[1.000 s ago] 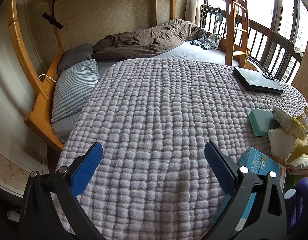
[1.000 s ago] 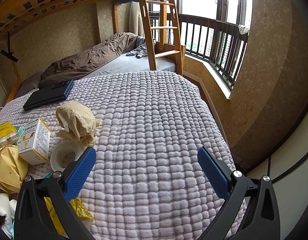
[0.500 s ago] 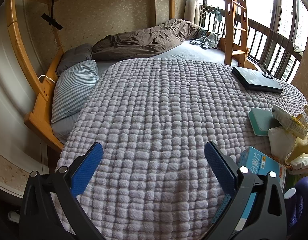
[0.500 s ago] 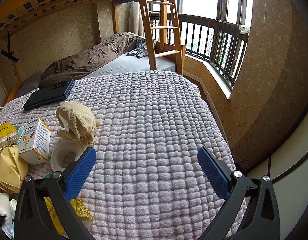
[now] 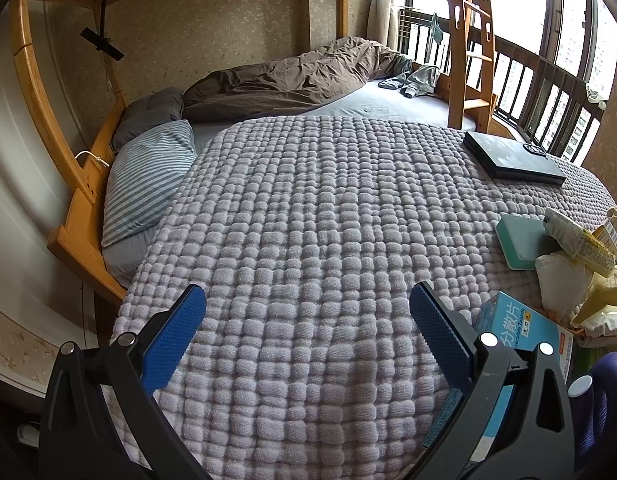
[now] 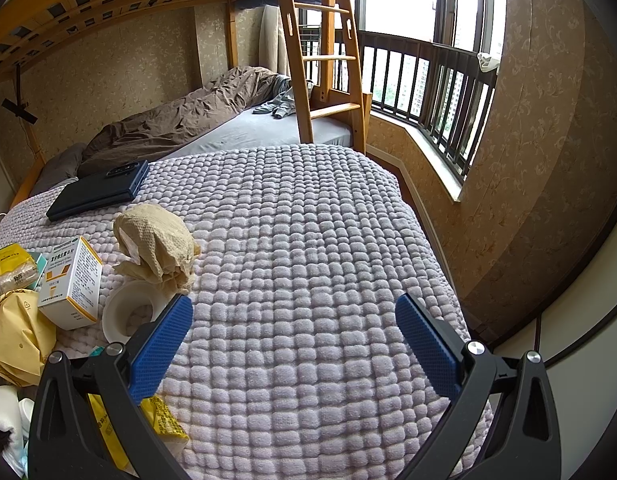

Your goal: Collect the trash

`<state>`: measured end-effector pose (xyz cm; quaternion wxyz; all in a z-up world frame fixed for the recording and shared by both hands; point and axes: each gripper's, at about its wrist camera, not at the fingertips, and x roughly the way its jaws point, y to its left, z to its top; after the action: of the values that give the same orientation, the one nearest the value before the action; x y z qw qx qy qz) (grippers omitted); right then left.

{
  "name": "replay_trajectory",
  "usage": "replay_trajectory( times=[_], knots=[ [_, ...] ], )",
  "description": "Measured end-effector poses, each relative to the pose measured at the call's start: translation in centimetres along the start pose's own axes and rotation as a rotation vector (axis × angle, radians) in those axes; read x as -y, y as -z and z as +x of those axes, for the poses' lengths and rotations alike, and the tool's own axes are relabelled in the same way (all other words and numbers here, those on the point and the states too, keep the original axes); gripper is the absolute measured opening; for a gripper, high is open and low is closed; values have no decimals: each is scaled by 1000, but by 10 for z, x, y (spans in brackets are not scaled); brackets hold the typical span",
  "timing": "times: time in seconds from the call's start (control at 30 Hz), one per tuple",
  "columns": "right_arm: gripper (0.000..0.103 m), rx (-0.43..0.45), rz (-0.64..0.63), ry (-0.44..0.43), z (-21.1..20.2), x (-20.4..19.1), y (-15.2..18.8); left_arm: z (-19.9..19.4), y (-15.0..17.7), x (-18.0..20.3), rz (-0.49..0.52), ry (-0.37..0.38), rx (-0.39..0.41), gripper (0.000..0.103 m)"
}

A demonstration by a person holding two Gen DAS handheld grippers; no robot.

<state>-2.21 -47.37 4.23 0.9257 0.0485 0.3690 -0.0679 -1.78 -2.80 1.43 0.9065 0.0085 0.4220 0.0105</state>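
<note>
Trash lies in a heap on a lilac bubble-textured blanket. In the right wrist view I see a crumpled tan napkin, a white-and-yellow medicine box, a white paper cup on its side, a yellow paper bag and a yellow wrapper. My right gripper is open and empty, just right of the cup. In the left wrist view a blue medicine box, a teal box, a white bag and a snack packet lie at the right. My left gripper is open and empty over bare blanket.
A dark flat case lies farther back on the blanket. A striped pillow, a brown duvet and a wooden ladder stand beyond. The bed's right edge drops towards the window wall.
</note>
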Motion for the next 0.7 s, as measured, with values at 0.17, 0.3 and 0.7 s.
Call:
replay_trajectory(
  times=[0.17,0.3,0.7],
  knots=[
    [99,22,19,-5,-6,1,-1,0,-5,8,20,11,-2,102],
    [99,57,72,-34,-20,8,-8,-15,-8,14,38,-12,45,102],
    [99,292,-109,15,-132,-61,-18,-82,2,28,94,14,82,102]
  ],
)
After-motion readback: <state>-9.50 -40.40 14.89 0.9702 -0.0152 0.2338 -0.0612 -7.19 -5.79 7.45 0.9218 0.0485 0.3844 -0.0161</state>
